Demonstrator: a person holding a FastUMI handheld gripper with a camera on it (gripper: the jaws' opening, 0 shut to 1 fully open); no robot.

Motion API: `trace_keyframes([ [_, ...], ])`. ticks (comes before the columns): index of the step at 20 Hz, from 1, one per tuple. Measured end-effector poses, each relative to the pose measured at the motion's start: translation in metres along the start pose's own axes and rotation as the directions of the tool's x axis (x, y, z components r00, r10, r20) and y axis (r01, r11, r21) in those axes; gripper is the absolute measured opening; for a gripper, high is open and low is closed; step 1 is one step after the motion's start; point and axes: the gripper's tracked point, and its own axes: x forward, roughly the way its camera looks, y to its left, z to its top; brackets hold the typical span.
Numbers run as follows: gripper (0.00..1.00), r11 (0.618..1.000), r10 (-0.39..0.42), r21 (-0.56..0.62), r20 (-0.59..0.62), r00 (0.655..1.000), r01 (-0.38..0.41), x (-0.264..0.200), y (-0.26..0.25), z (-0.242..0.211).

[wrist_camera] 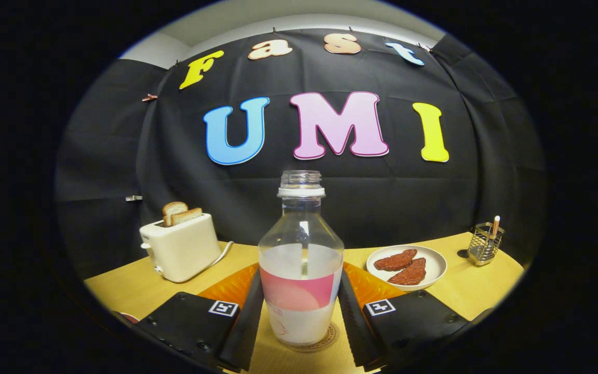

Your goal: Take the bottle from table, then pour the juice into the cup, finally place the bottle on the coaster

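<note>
Bottle (300,259) stands upright between your gripper (300,317)'s two fingers, its base on a round coaster (325,340) whose rim peeks out from under it on the wooden table (133,291). The cap is off, the neck is open, and pale juice fills roughly the lower half. Your fingers flank the labelled part of the body closely on both sides, at a narrow spread, but you cannot tell from here whether both pads are pressing on the plastic or have just let go.

Judging by the bottle sitting on the coaster, you look to be at the placing step. The risks all come from that uncertain contact. If you pull back while one finger is clinging to the label, you drag the bottle off the coaster or tip it, and an open neck means juice on the table. If you spread unevenly, the finger that leaves last shoves the bottle sideways. Lifting before spreading would carry it up and drop it.

An orange mat (231,285) lies just beyond the fingers on both sides of the bottle. Farther off stand a toaster (182,252) with toast in it, a plate (434,270) of browned pieces, and a wire holder (485,243); all sit well apart, so a straight retreat toward you should clear them. The bottle's base looks slightly off the coaster's middle, so check its seating before you withdraw.
</note>
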Motion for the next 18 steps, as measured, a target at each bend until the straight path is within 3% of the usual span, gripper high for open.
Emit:
trace_keyframes([
  [7, 0.74, 0.998, 0.019, -0.051, -0.009, 1.0, -0.02, 0.024, 0.0, -0.034],
  [18, 0.74, 0.998, 0.016, -0.062, -0.018, 1.0, -0.017, 0.023, 0.003, -0.056],
])
